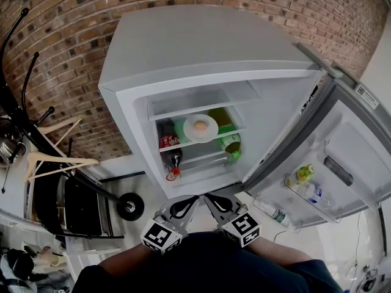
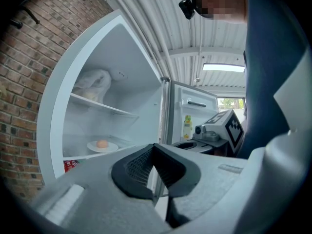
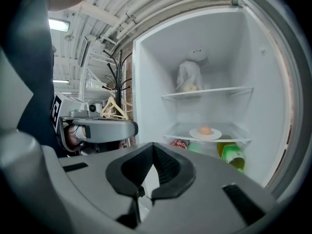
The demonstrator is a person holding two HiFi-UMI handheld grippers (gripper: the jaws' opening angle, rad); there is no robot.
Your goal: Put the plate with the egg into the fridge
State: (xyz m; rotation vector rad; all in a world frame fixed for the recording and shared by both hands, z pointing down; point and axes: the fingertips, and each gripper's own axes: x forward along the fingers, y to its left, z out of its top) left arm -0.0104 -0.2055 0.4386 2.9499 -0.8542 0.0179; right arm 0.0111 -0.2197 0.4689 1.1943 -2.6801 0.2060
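Now, left gripper (image 2: 155,149) pressed together, nothing between its jaws | right gripper (image 3: 152,149) likewise closed and empty | both side by side, close before the open fridge (image 1: 125,72) | plate (image 1: 211,132) with egg (image 1: 200,126) on the glass shelf inside, above cola bottle (image 1: 168,144) and green bottle (image 1: 231,143) | door (image 1: 360,139) swung wide

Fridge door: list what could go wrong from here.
1. The door stands wide open with the plate already on the shelf; left so, the cold likely escapes.
2. The egg lies loose on the plate; a slammed door might roll it off.
3. Bottles in the door may topple on a hard swing.
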